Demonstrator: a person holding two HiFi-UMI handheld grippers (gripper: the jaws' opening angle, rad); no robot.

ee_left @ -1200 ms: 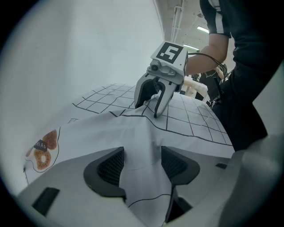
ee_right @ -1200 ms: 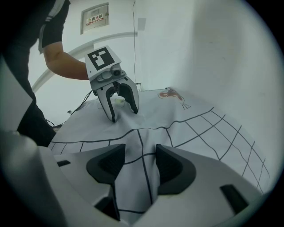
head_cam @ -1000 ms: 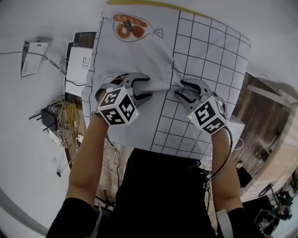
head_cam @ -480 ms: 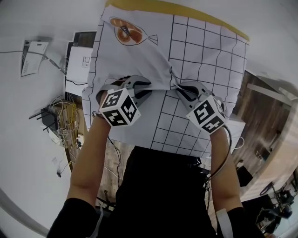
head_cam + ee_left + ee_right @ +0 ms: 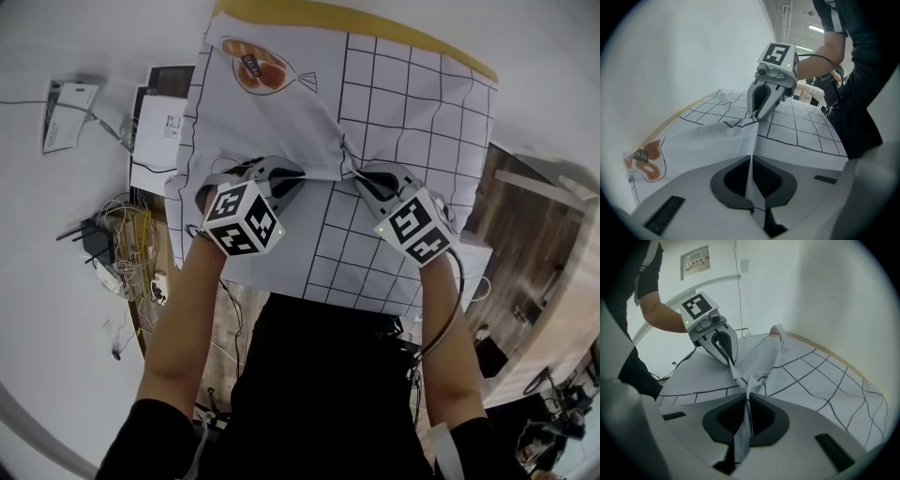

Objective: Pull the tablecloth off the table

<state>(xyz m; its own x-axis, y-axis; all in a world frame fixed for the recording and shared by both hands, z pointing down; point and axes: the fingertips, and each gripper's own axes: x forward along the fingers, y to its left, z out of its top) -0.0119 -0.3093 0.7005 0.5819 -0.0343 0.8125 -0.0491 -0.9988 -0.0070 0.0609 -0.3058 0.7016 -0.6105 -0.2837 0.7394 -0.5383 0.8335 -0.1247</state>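
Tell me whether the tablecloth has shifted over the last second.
Yes: the tablecloth has slid toward the person, baring more yellow table edge.

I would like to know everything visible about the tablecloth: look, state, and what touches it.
The tablecloth is thin white fabric: one half plain with a brown food picture, the other with a black grid. It covers the table, whose yellow edge shows at the far side, and hangs over the near side. The left gripper and right gripper have just closed, each pinching a fold, so the cloth is ridged and creased between them.
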